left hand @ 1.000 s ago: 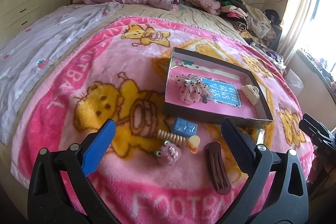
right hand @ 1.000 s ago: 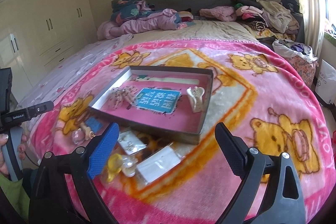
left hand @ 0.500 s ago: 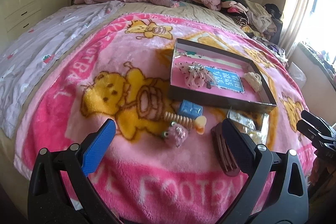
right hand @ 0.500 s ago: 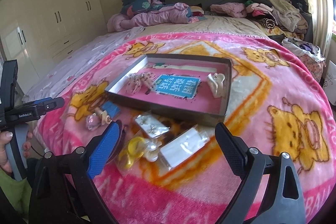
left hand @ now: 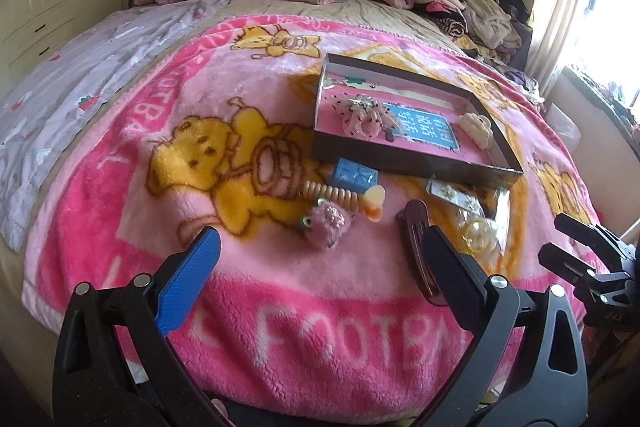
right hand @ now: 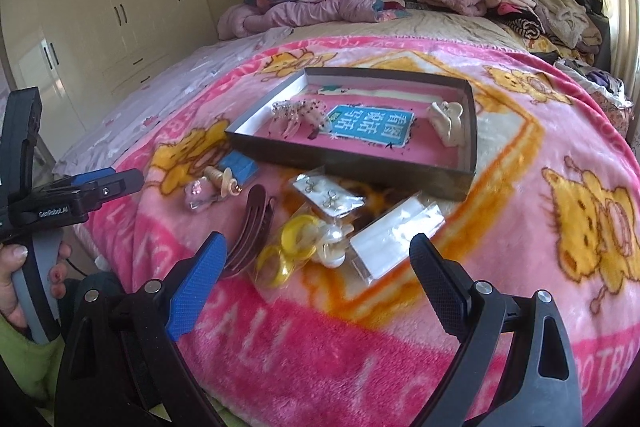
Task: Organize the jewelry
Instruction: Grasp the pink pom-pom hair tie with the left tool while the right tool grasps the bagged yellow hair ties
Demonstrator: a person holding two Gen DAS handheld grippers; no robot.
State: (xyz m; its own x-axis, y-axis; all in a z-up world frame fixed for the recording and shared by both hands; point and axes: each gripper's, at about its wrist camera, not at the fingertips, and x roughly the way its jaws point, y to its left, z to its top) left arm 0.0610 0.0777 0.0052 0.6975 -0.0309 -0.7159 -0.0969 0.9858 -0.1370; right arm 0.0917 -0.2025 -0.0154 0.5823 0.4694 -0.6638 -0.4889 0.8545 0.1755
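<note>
Jewelry point(right hand: 308, 239) lies just beyond both wide-open tongs point(right hand: 316, 263), untouched.

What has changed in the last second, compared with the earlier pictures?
Both grippers drew back from the box: the left gripper and right gripper now see more blanket in front. Nothing was grasped or released; both stayed open. The box and the loose items, such as the brown hair clip, did not move.
</note>
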